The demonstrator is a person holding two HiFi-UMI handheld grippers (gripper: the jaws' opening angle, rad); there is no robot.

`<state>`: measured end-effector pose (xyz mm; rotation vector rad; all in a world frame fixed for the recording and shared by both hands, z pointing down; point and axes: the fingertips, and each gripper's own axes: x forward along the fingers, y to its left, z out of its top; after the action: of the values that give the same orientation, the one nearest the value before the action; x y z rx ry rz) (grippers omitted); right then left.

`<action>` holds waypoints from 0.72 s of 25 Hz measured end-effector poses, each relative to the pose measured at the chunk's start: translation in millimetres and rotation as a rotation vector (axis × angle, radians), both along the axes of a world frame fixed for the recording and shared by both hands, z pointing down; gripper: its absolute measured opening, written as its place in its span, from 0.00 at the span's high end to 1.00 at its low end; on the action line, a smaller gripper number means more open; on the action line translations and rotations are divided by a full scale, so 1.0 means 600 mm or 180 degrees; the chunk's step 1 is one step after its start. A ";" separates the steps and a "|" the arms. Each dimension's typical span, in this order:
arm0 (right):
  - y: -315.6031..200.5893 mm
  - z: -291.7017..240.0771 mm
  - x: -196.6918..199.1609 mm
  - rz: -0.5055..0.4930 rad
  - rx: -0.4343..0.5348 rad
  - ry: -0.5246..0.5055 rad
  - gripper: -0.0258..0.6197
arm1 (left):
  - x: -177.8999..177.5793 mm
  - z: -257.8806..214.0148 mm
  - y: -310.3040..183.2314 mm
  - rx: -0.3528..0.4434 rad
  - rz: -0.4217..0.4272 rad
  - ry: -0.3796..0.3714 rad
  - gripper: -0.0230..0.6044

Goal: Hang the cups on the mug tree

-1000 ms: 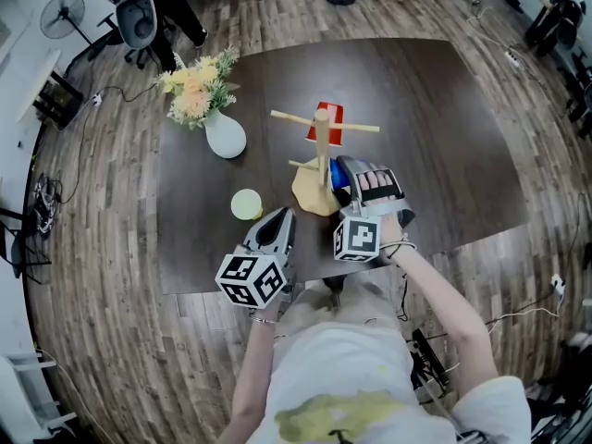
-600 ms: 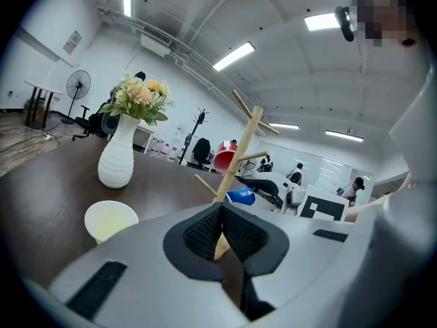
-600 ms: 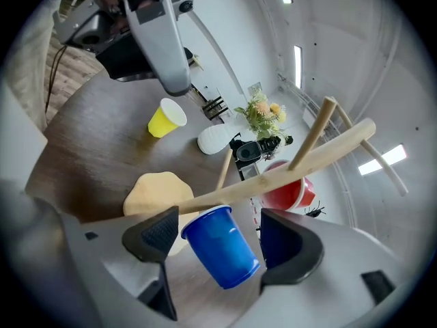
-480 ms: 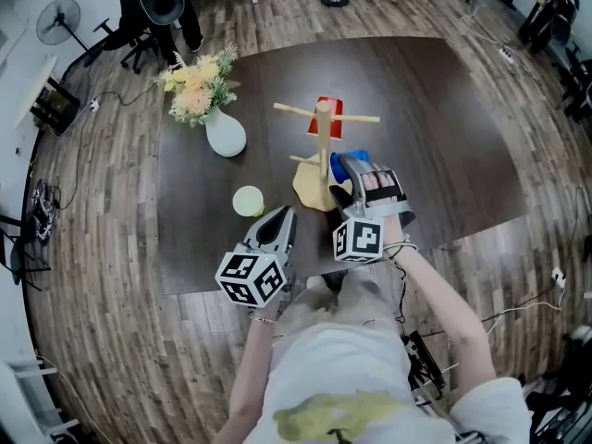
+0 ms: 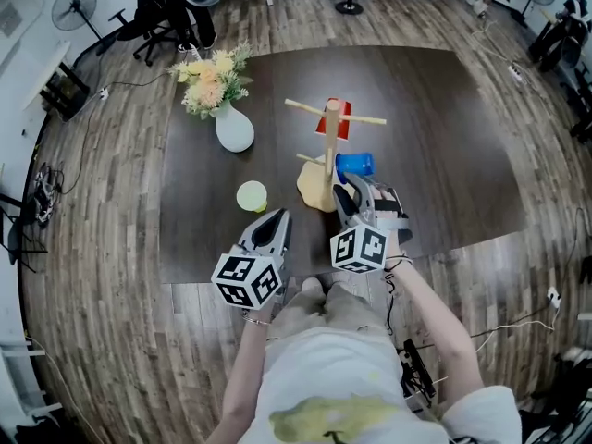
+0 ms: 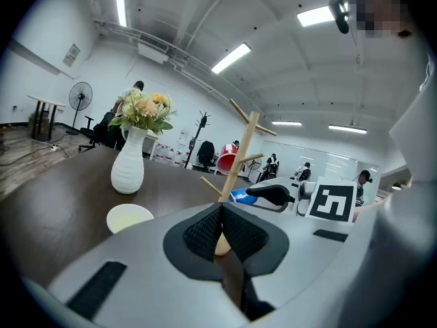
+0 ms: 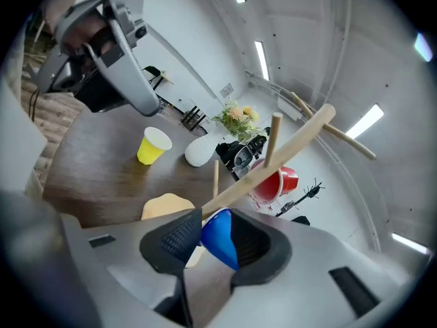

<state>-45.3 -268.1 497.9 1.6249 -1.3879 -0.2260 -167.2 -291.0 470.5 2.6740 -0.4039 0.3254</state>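
A wooden mug tree (image 5: 330,146) stands mid-table, with a red cup (image 5: 341,118) on a far peg. My right gripper (image 5: 350,185) is at the near right of the tree's base. Its jaws have just been closing, and they now press on a blue cup (image 7: 220,241) lying sideways between the pads. That blue cup (image 5: 356,165) shows beside the trunk. A yellow cup (image 5: 251,196) stands upright to the left. My left gripper (image 5: 277,218) hovers near the table's front edge, shut and holding nothing.
A white vase of flowers (image 5: 232,129) stands at the table's back left. The dark table (image 5: 444,155) has bare surface on its right side. Office chairs and a fan stand on the wooden floor beyond.
The right gripper's jaws have closed on the blue cup and rolled with it, and the cup now shows beside the trunk. The left gripper has stayed in place.
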 end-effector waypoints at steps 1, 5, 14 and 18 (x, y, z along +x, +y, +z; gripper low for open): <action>0.001 0.002 -0.002 0.0008 0.0015 -0.0081 0.76 | -0.004 0.000 0.000 0.0000 -0.0041 -0.0003 0.93; 0.006 0.008 -0.006 0.0031 0.0068 -0.0462 0.84 | -0.018 -0.004 0.002 -0.0004 -0.0210 -0.0009 0.93; 0.004 0.015 -0.035 -0.0144 0.0174 -0.1405 0.91 | -0.051 -0.018 0.017 0.0003 -0.0610 0.0001 0.93; -0.001 0.022 -0.061 -0.0281 0.0178 -0.1687 0.91 | -0.074 -0.020 0.015 0.0015 -0.0786 -0.0004 0.93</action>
<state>-82.1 -268.7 510.9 1.7449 -1.8654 0.1294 -211.8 -281.8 458.6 2.5905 -0.7273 0.2511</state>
